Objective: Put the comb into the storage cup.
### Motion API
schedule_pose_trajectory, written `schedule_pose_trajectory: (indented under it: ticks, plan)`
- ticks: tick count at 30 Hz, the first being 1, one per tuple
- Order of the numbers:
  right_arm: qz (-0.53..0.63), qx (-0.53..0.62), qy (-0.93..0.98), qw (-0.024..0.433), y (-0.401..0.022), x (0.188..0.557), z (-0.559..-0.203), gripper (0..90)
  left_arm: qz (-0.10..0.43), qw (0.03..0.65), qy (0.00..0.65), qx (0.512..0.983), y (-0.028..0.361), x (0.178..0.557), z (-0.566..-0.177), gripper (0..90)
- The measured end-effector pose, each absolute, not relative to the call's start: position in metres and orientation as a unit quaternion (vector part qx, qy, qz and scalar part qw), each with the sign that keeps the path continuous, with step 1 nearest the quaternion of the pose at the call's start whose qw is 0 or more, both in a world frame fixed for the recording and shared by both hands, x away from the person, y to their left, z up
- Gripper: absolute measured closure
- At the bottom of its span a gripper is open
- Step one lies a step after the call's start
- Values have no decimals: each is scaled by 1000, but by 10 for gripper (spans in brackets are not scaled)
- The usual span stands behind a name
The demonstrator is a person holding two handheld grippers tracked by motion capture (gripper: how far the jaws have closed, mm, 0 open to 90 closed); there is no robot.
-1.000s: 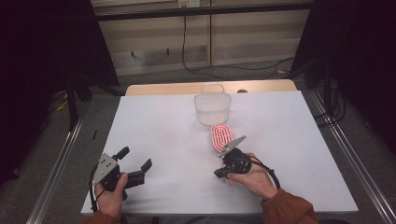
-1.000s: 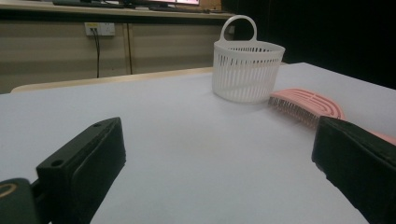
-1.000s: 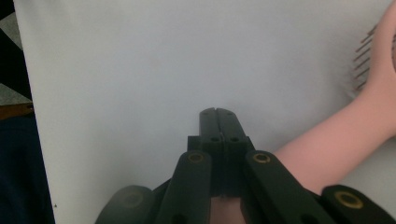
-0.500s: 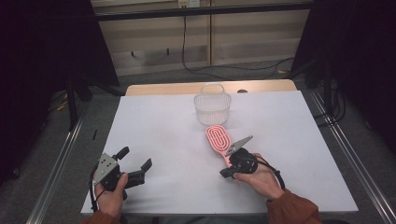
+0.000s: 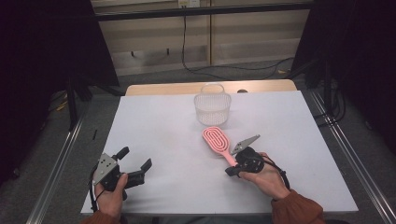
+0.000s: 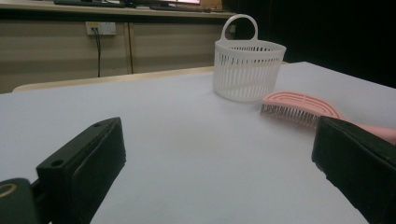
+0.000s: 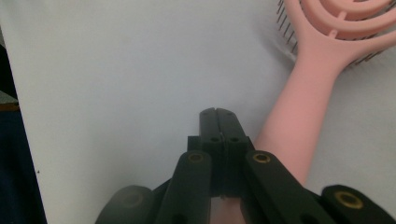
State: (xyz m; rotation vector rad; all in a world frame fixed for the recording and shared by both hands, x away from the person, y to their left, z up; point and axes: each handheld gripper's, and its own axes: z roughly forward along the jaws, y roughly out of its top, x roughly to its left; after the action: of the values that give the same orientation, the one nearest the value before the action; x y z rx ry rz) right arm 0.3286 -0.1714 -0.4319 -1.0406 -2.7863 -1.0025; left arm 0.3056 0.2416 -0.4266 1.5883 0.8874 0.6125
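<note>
A pink hairbrush lies on the white table, bristles down, its head toward the white slotted basket. My right gripper is by the handle's end with its jaws shut flat together and nothing between them. In the right gripper view the shut jaws lie just left of the pink handle. My left gripper rests open near the front left of the table. Between its wide jaws I see the basket and the brush farther off.
The basket stands upright at the back middle, handle up, a short gap from the brush head. A wooden strip borders the table's far edge. Dark drapes, cables and a metal frame ring the table.
The brush has swung: its head has tipped leftward and its handle end has shifted right with my right hand. The left gripper has stayed put.
</note>
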Motion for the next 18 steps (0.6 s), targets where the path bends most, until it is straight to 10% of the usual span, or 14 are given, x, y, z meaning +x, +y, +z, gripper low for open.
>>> schedule_pose_trajectory:
  ticks: [18]
  plan:
    - [-319, -339, -885, -14, -183, 327, -431, 900, 261, 575, 378, 677, 242, 306, -426, 27]
